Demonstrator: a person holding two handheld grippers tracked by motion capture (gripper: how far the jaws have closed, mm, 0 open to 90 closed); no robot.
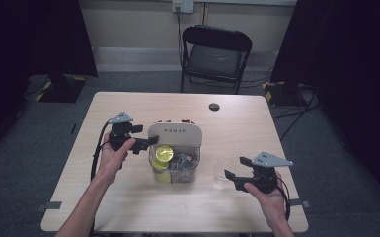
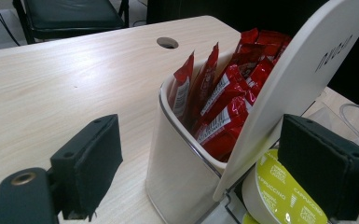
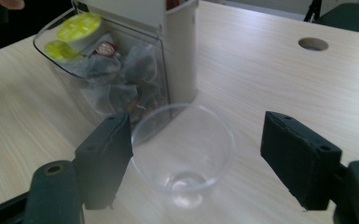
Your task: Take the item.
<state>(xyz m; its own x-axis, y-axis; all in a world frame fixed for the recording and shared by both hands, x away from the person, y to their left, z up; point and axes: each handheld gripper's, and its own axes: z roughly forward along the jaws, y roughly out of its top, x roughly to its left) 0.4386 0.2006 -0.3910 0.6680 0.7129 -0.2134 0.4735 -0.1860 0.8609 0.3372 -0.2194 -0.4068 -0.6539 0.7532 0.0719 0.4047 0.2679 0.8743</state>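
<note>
Two hand-held grippers are at work on the tabletop (image 1: 128,207). The left hand-held gripper (image 1: 148,143) sits at nine o'clock of the organizer box (image 1: 175,132); its jaws are spread wide, one on each side of the box's cream wall, touching nothing that can be made out. The right hand-held gripper (image 1: 233,178) lies at four o'clock of the box, jaws also spread, with one clear plastic cup (image 3: 182,148) standing between them; whether a pad touches the cup cannot be told.

One cup, upright, mouth toward the ceiling, long axis vertical, stands just beside the box's clear front bin (image 3: 102,88). In the high view the cup (image 1: 221,177) is at three o'clock of that bin.

The box holds two compartments. The rear one, cream-walled, carries a bunch of red sachets (image 2: 224,98), at least six, standing on end and leaning toward one o'clock in the left gripper view. The clear front bin holds two yellow-green capsules, the upper one (image 1: 164,154) lying on its side with its lid (image 2: 286,196) reading cappuccino, plus one brown-lidded capsule (image 3: 105,48) and several grey pouches (image 3: 135,70).

One folding chair (image 1: 216,55) stands at twelve o'clock beyond the tabletop, and one round cable hole (image 1: 214,106) sits near the far edge.
</note>
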